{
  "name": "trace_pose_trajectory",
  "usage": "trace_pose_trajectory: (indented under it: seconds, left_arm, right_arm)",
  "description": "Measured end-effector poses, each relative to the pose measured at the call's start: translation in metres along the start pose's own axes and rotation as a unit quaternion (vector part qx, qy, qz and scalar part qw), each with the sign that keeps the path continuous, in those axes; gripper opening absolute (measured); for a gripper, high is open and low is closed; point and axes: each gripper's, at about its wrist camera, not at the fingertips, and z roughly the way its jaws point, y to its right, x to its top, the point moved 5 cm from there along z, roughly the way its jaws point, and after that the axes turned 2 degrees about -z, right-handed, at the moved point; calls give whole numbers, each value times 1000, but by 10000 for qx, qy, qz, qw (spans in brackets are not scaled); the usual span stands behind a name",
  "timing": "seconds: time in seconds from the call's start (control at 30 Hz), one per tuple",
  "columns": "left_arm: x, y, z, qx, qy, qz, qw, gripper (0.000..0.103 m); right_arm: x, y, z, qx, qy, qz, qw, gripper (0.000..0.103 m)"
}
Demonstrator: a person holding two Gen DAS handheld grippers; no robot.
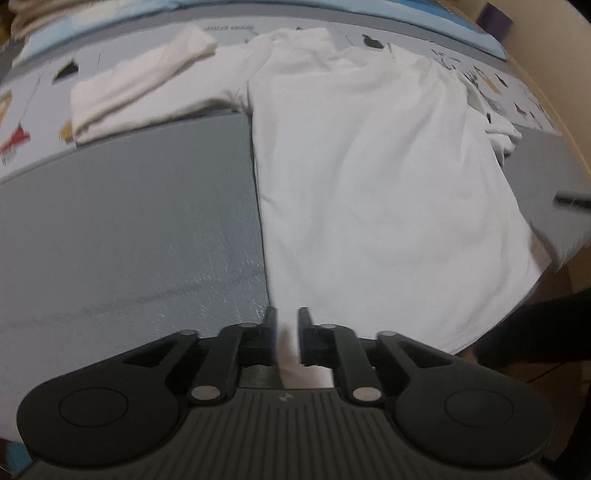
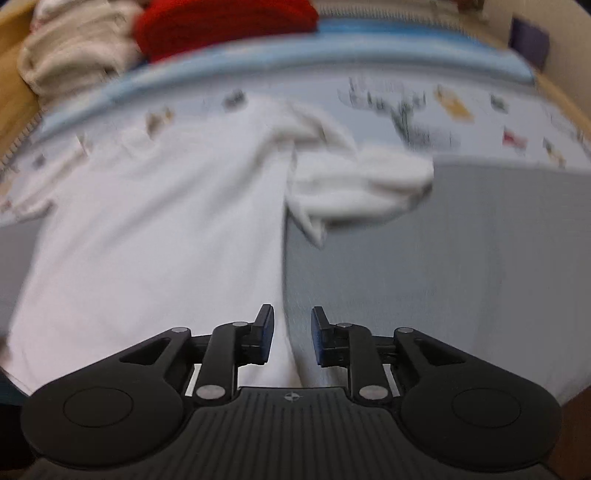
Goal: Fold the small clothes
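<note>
A white long-sleeved shirt (image 1: pixel 369 177) lies flat on a grey mat (image 1: pixel 129 229), one sleeve (image 1: pixel 140 88) stretched out to the left. My left gripper (image 1: pixel 287 334) is at the shirt's near left hem corner, jaws narrowly parted with white cloth between them. In the right wrist view the same shirt (image 2: pixel 155 229) fills the left half, its other sleeve (image 2: pixel 362 184) bunched to the right. My right gripper (image 2: pixel 292 336) is at the shirt's near right hem corner, jaws a little apart with cloth between them. This view is blurred.
The grey mat (image 2: pixel 461 266) lies on a light patterned sheet (image 1: pixel 33 107) with a blue border (image 2: pixel 332 48). Folded cream clothes (image 2: pixel 74 51) and a red garment (image 2: pixel 225 22) lie at the back left. A wooden edge (image 1: pixel 546 92) runs along the right.
</note>
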Motion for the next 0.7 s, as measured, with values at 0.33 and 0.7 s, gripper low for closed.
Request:
trace_pose_trajectory:
  seconds: [0.33, 0.7]
  left_arm:
    - [-12, -5, 51, 258, -651, 32, 9975, 25]
    - [-23, 6, 26, 544, -488, 487, 9961, 2]
  right_arm:
    - [-37, -31, 61, -157, -764, -798, 9938, 2]
    - [-4, 9, 23, 18, -295, 457, 9985, 11]
